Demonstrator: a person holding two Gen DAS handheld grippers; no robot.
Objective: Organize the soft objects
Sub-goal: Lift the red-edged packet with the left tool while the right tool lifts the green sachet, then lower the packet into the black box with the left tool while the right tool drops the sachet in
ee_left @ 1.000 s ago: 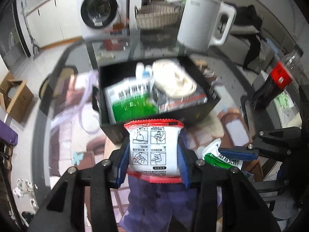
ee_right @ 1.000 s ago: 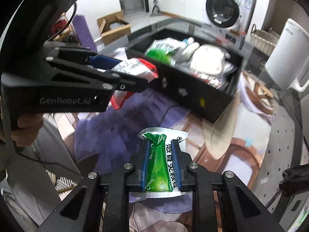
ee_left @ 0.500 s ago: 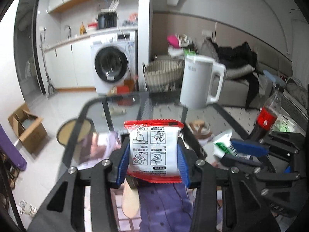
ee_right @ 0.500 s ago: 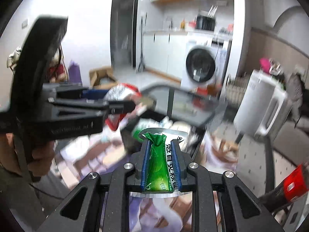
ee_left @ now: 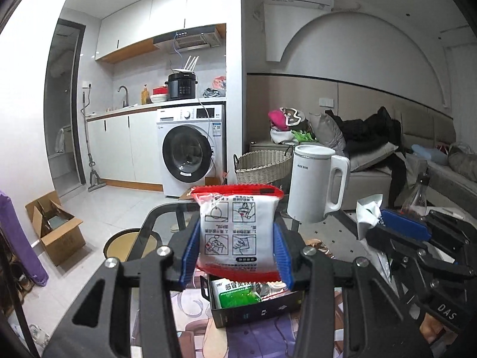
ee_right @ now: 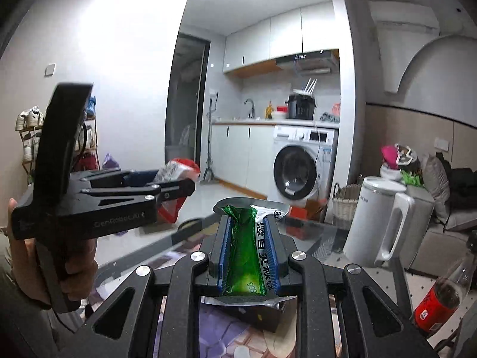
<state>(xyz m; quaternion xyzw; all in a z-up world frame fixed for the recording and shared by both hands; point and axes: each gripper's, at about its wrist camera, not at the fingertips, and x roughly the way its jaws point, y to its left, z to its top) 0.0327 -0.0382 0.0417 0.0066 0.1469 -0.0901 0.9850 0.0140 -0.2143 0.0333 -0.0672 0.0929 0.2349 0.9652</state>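
Observation:
My left gripper (ee_left: 237, 247) is shut on a white packet with red ends (ee_left: 237, 229), held upright above the table. My right gripper (ee_right: 248, 250) is shut on a green and white sachet (ee_right: 245, 253), squeezed narrow between the blue pads. Both point almost level across the room. Below the left gripper a black box (ee_left: 253, 305) holds a green and white packet (ee_left: 238, 294) and other soft packs; in the right wrist view only a corner of the box (ee_right: 253, 316) shows under the jaws. Each gripper appears in the other's view: the right gripper (ee_left: 399, 232), the left gripper (ee_right: 167, 191).
A white kettle (ee_left: 317, 188) stands at the back of the glass table (ee_left: 155, 217); a cola bottle (ee_right: 441, 295) stands at the right. A wicker basket, washing machine, sofa with clothes and a cardboard box on the floor lie beyond. A hand (ee_right: 71, 268) holds the left gripper's handle.
Both grippers have risen and tilted up from looking down into the black box to looking nearly level across the room. Each still grips its packet.

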